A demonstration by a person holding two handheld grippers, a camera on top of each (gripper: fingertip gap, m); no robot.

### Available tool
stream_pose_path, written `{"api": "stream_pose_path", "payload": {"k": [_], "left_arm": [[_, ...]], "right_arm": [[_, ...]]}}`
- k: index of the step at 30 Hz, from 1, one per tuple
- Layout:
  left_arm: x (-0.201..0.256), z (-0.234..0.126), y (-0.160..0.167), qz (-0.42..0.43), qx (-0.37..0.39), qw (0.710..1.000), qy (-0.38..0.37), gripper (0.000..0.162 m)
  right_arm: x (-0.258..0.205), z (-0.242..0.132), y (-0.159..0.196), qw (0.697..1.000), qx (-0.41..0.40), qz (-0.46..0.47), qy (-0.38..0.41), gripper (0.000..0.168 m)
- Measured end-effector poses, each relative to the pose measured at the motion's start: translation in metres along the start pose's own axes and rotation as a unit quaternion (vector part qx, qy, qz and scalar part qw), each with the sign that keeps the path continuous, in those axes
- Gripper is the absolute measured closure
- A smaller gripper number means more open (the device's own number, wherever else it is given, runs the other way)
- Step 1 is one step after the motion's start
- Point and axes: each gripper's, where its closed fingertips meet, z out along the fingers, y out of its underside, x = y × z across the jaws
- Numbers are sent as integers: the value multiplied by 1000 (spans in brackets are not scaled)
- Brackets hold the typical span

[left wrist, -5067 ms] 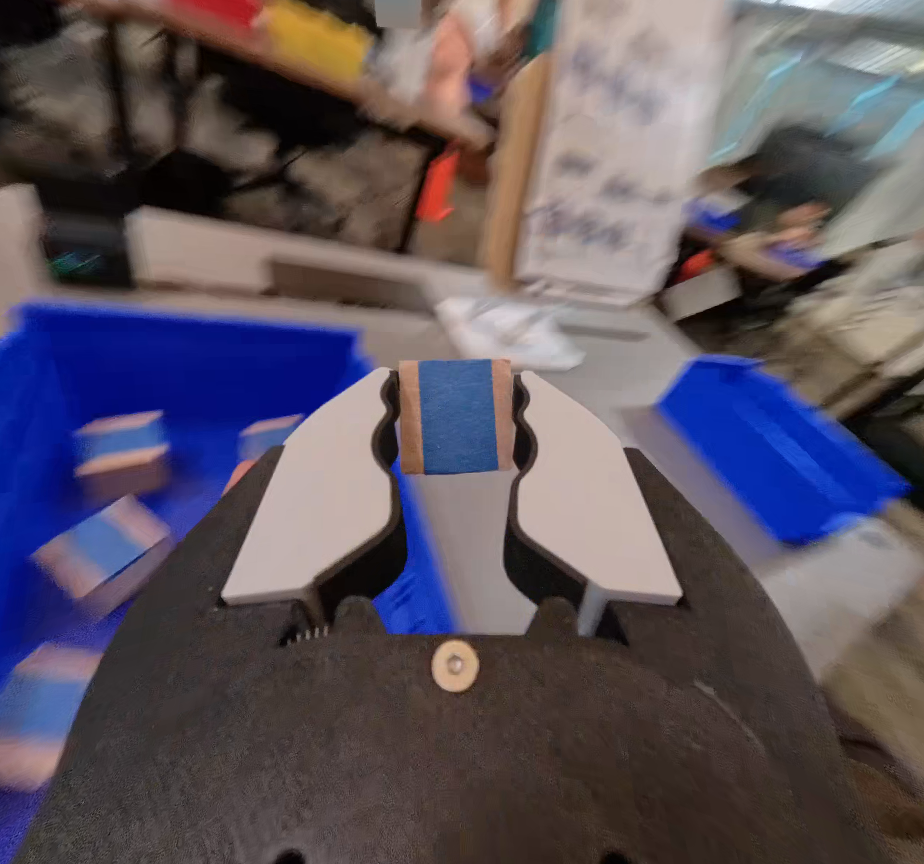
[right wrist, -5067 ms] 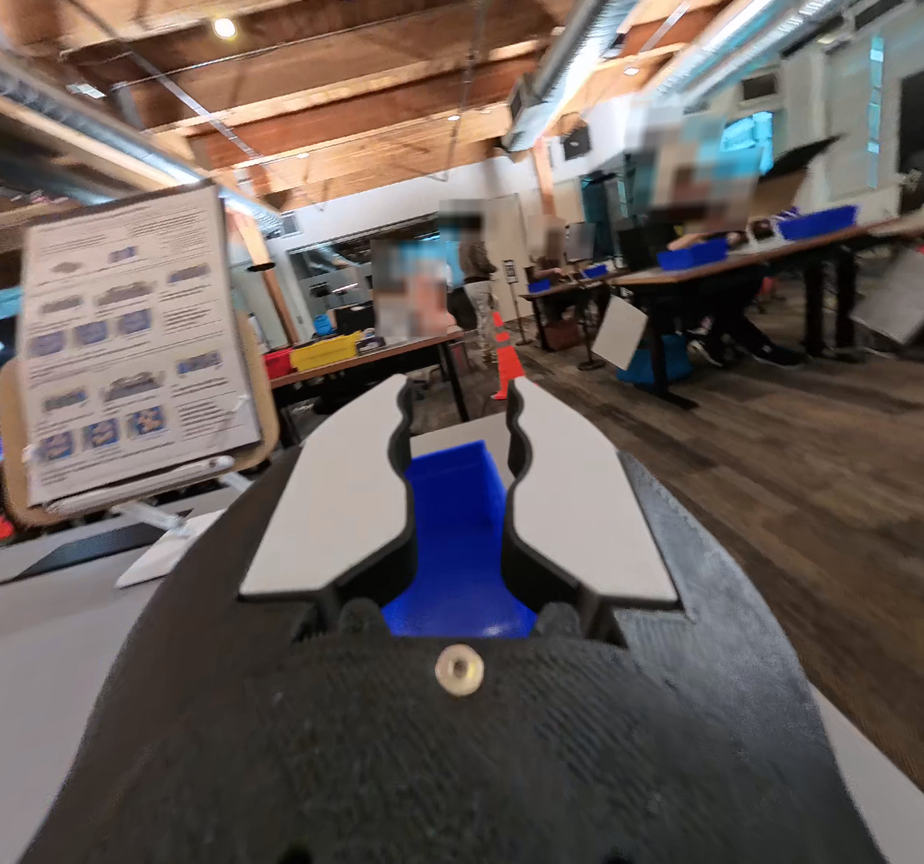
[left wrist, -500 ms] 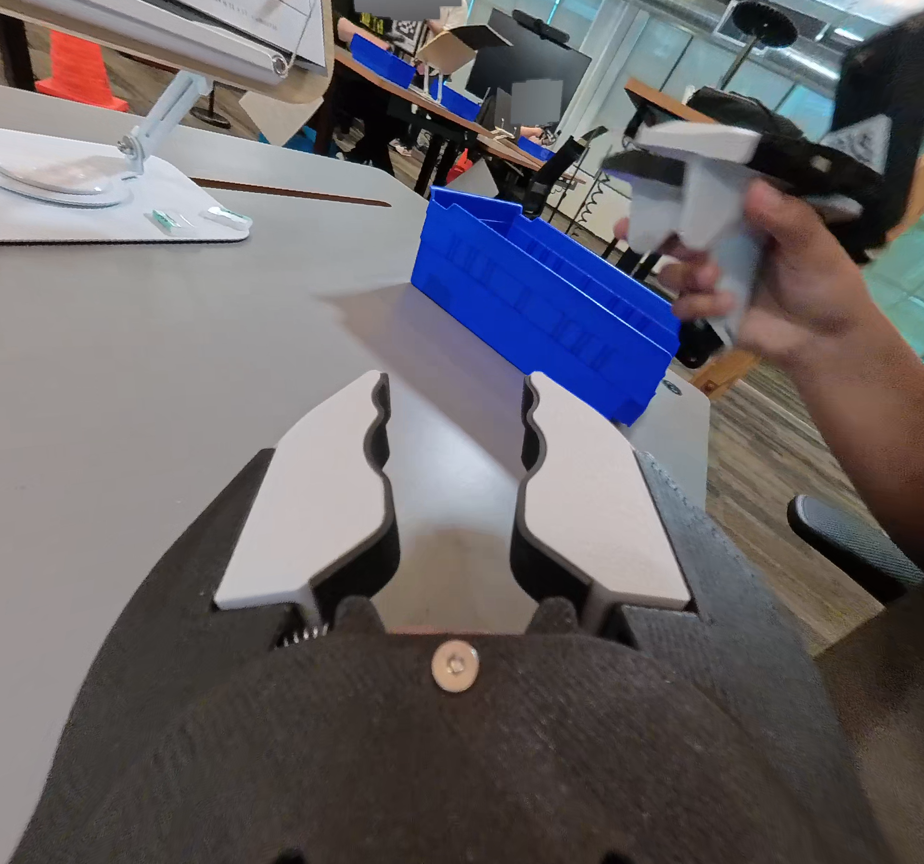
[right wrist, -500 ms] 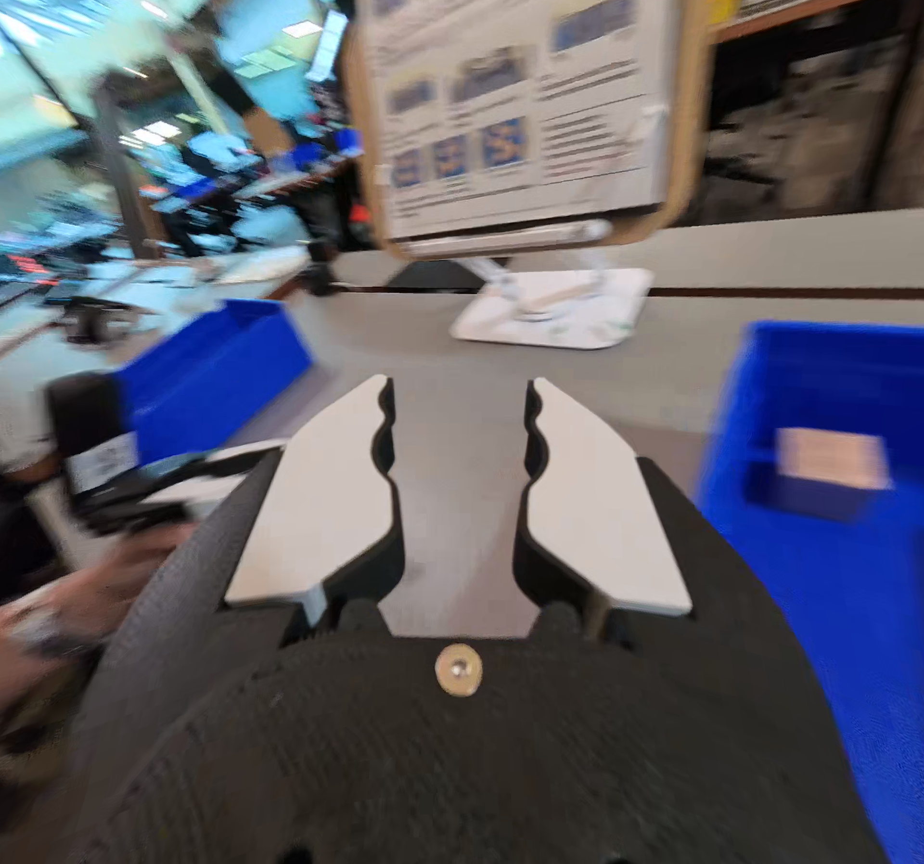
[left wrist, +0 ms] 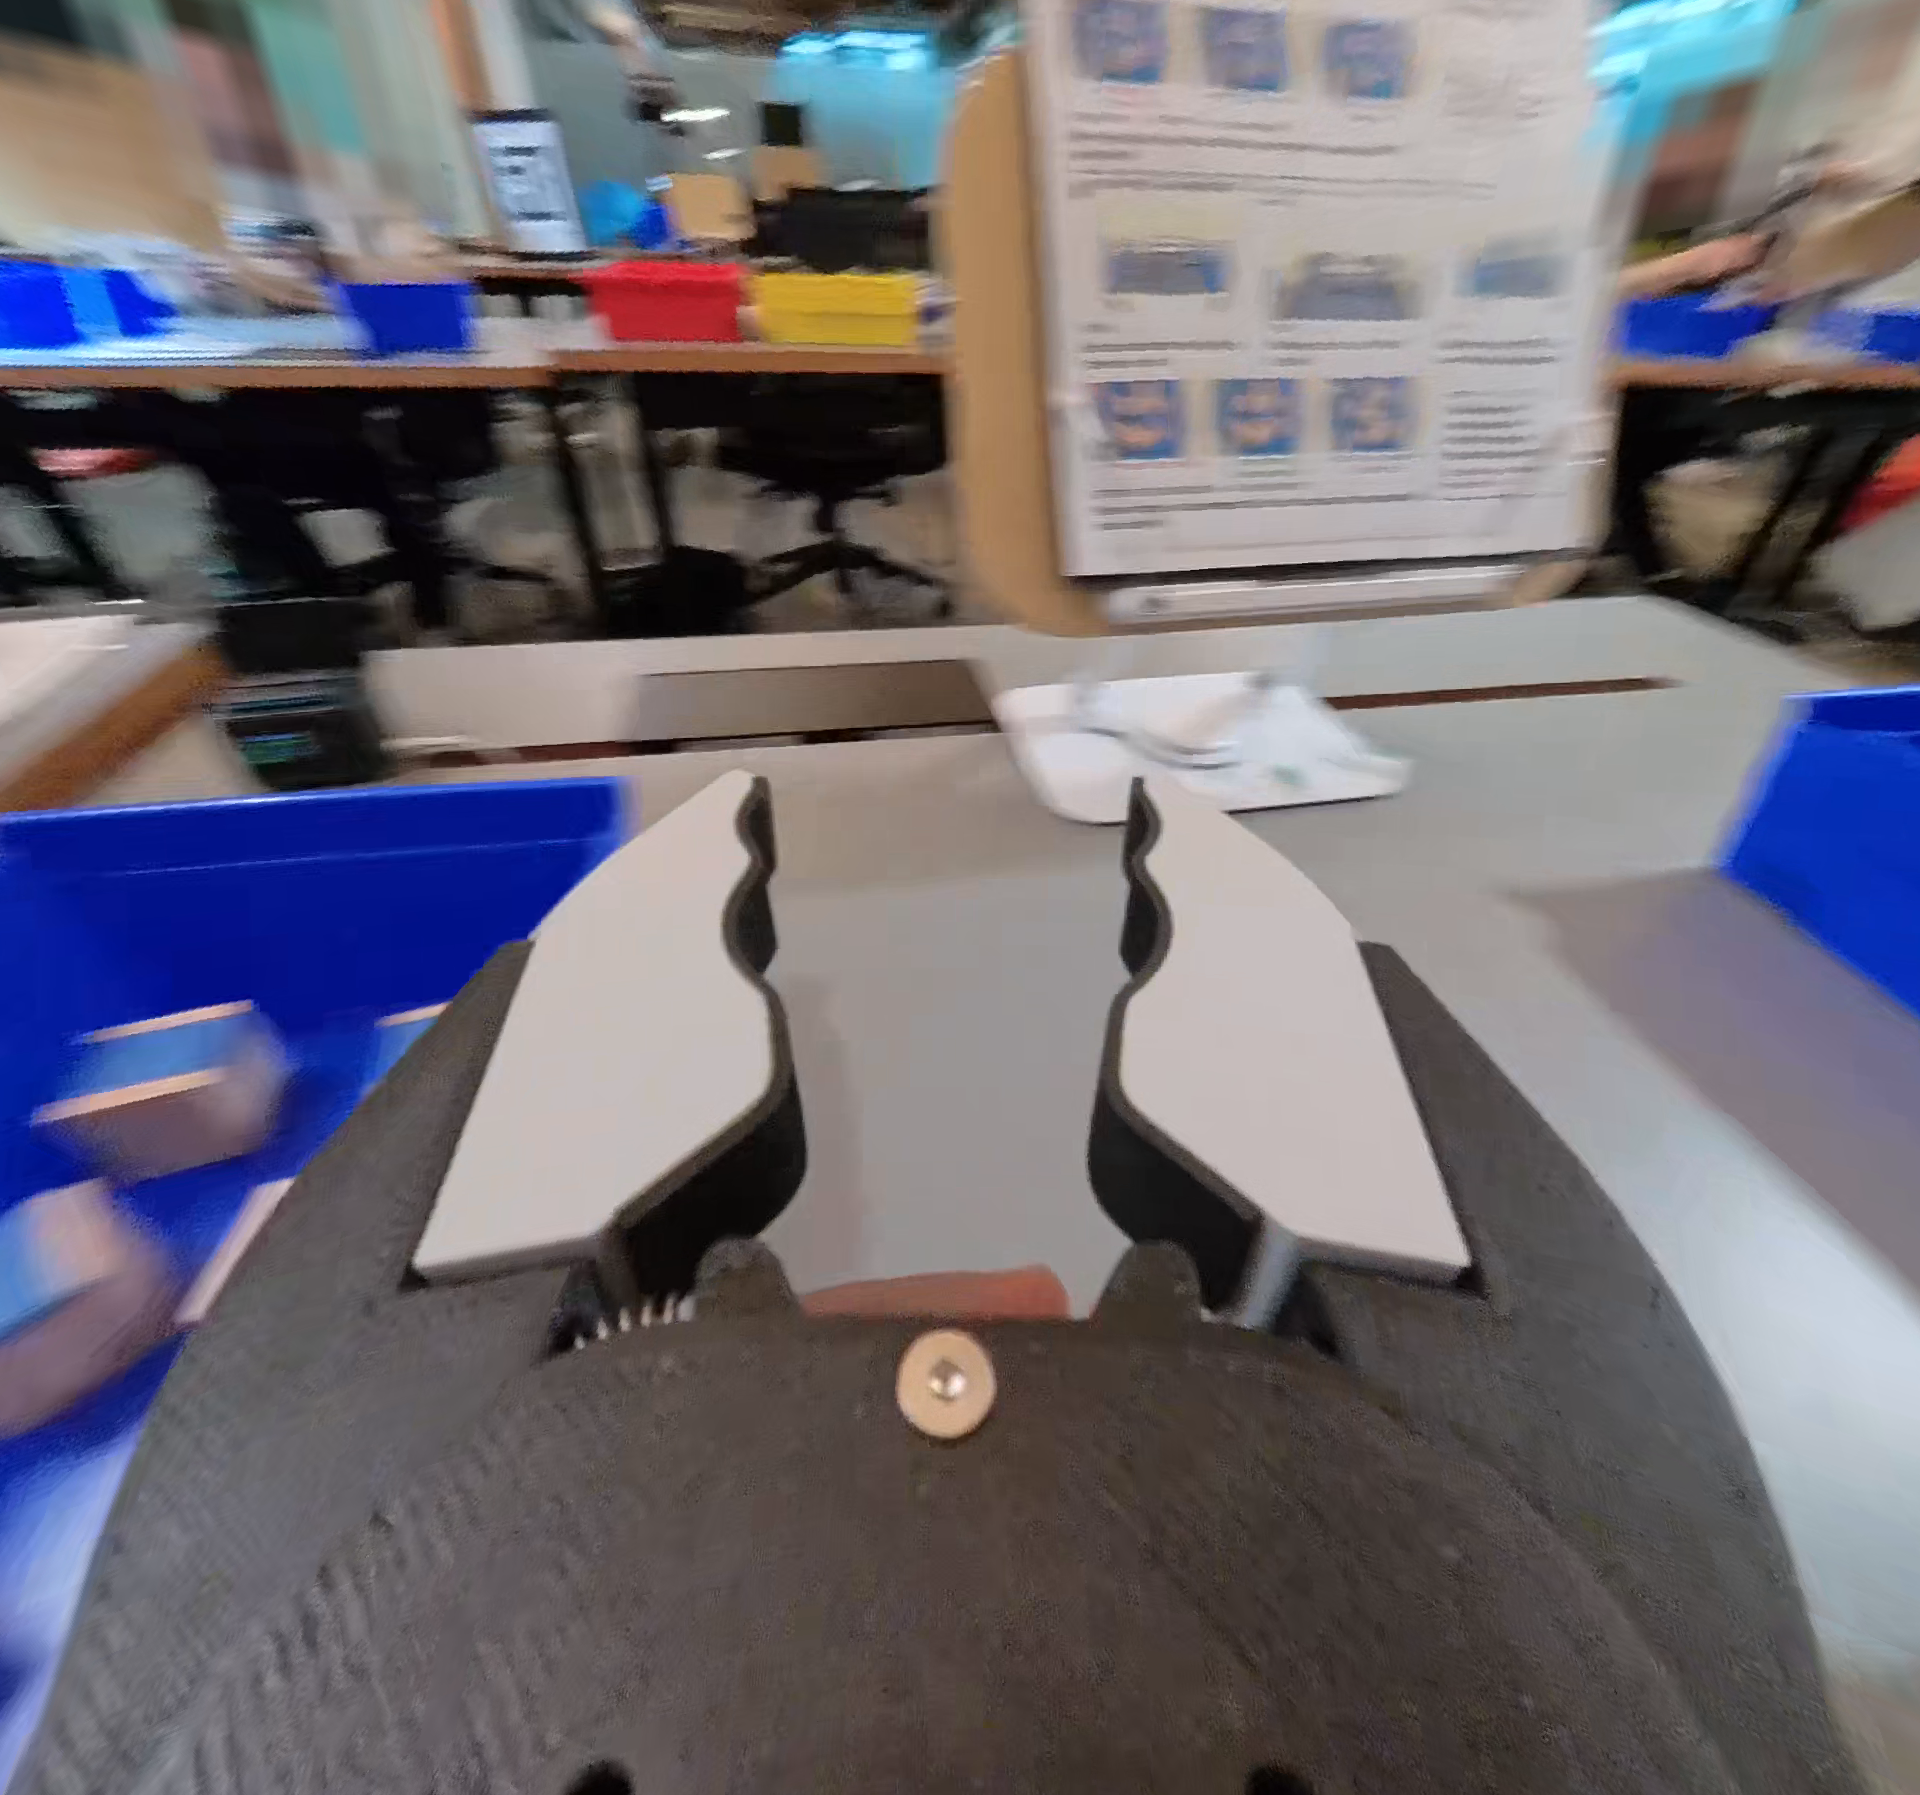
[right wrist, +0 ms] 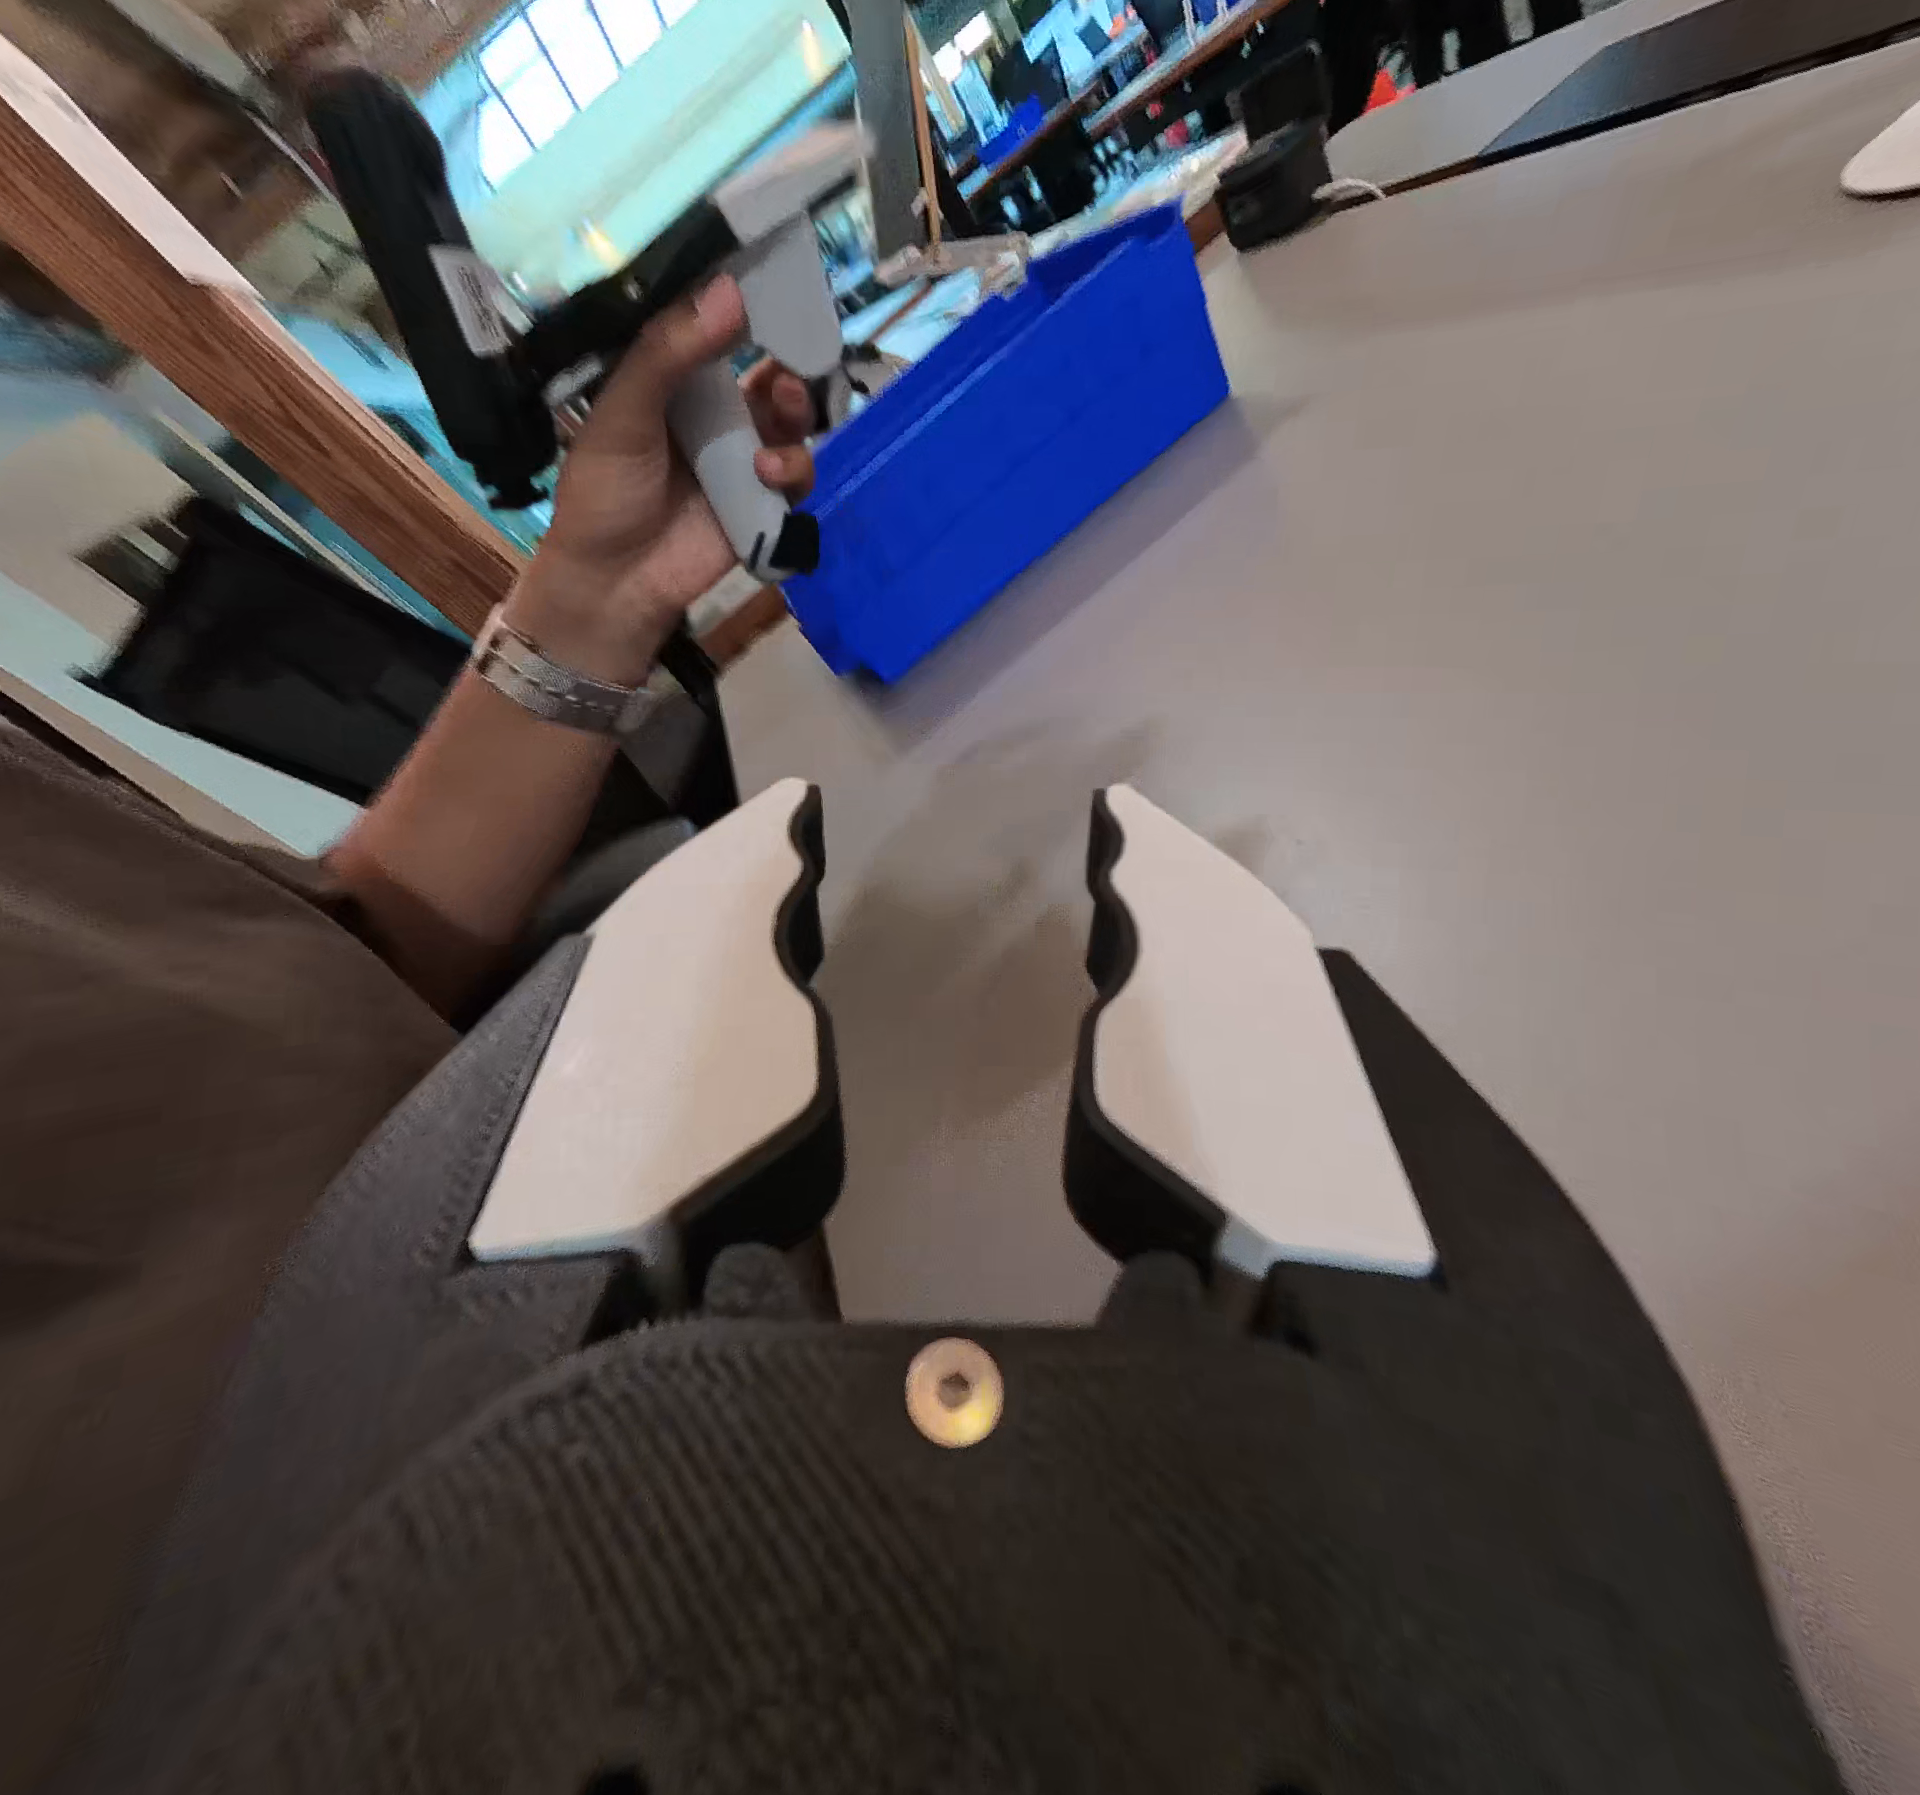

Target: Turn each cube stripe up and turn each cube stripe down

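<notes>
**Both grippers empty above the table: risks before the next pick**

The grey table (left wrist: 935, 924) is serving as the landmark. It is carrying two blue bins: the left bin (left wrist: 312, 872) is sitting at its left edge, and only a corner of the right bin (left wrist: 1860, 810) is showing at its right edge. A clipboard stand (left wrist: 1299, 239) is standing at the far side of the table on a white base (left wrist: 1195, 758).

The cubes (left wrist: 156, 1091) are lying inside the left bin. They are showing blue and wood-coloured faces, but motion blur is hiding which way each stripe is facing.

The left gripper (left wrist: 945, 810) is hovering over the table, just right of the left bin, with its fingers spread wide and nothing between them. The right gripper (right wrist: 956, 810) is hanging low over the near side of the table, fingers likewise wide and empty. In the right wrist view the person's left hand (right wrist: 644, 488) is gripping the handle of the left gripper beside the left bin (right wrist: 1018, 436).

Probable faults from here:

- Both views are smearing, which suggests fast motion. A fast descent into the bin is risking a finger strike on the bin wall or a knocked cube.
- The cubes are lying close together. A wide approach is risking two cubes being caught or a neighbour being tipped.
- Stripe orientation is unreadable here. A grasp made without checking is risking a wrong turn.
</notes>
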Motion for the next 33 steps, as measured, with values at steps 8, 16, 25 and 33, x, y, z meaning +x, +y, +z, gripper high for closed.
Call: {"api": "stream_pose_path", "payload": {"k": [8, 16, 25, 33], "left_arm": [[-170, -23, 70, -29, -192, 969, -153, 73], [-183, -3, 164, -53, -431, 896, -96, 84], [-181, 6, 99, -2, -299, 947, -117, 116], [-27, -8, -58, -274, -3, 937, 219, 118]], "right_arm": [[-13, -6, -40, 956, 111, 216, -166, 117], [-32, 3, -33, 964, 92, 163, -188, 116], [-20, 7, -32, 965, 93, 178, -172, 118], [-11, 5, -36, 968, 103, 172, -152, 117]]}}
